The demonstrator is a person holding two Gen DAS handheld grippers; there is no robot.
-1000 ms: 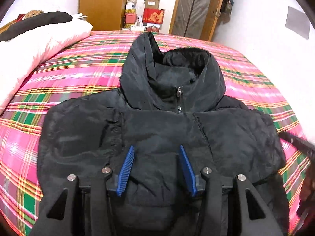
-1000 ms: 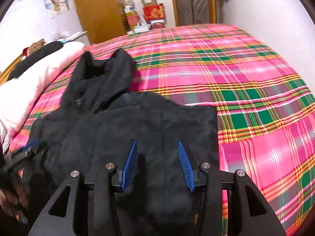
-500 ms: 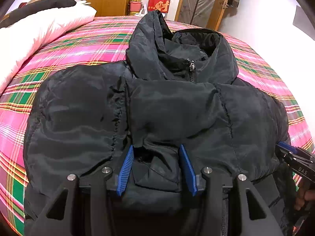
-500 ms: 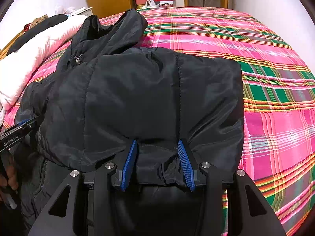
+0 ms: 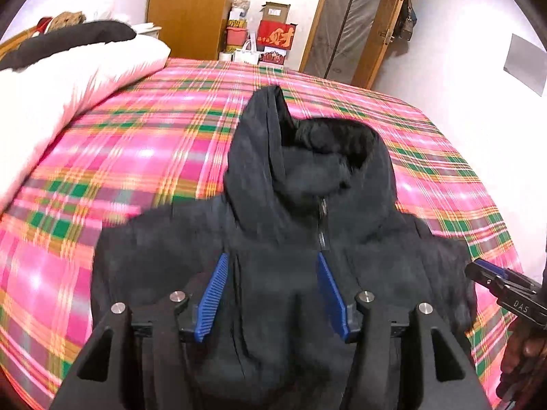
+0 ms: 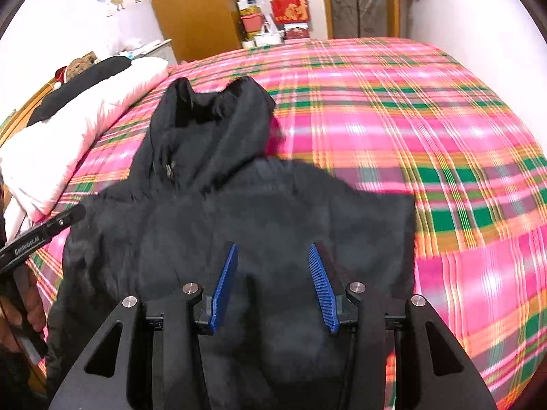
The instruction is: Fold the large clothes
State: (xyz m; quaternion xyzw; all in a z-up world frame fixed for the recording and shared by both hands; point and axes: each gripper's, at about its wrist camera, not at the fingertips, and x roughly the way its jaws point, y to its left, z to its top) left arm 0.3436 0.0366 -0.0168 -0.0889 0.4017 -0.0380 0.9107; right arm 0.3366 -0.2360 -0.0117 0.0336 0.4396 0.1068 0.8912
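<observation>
A black hooded puffer jacket (image 5: 307, 205) lies front up on the plaid bed, hood at the far end, zip closed. My left gripper (image 5: 271, 256) is at the jacket's near hem with dark fabric filling the gap between its blue pads (image 5: 213, 294). Its jaws are opening. My right gripper (image 6: 271, 247) is on the same hem further right, its pads on a fold of the jacket (image 6: 273, 212). Each gripper shows at the edge of the other's view: the right gripper (image 5: 492, 280) and the left gripper (image 6: 51, 225). Both views are motion-blurred.
The pink, green and orange plaid bedspread (image 5: 154, 130) spreads wide to the right of the jacket (image 6: 427, 119). A white duvet (image 5: 68, 78) with a dark garment on it lies along the left. A wooden wardrobe (image 5: 184, 7) and boxes (image 5: 273, 34) stand beyond the bed.
Half a second ago both grippers were pushed in close over the bunched hem. Now they have drawn back and up, the jacket lies flatter and farther, and the left pads stand slightly wider.
</observation>
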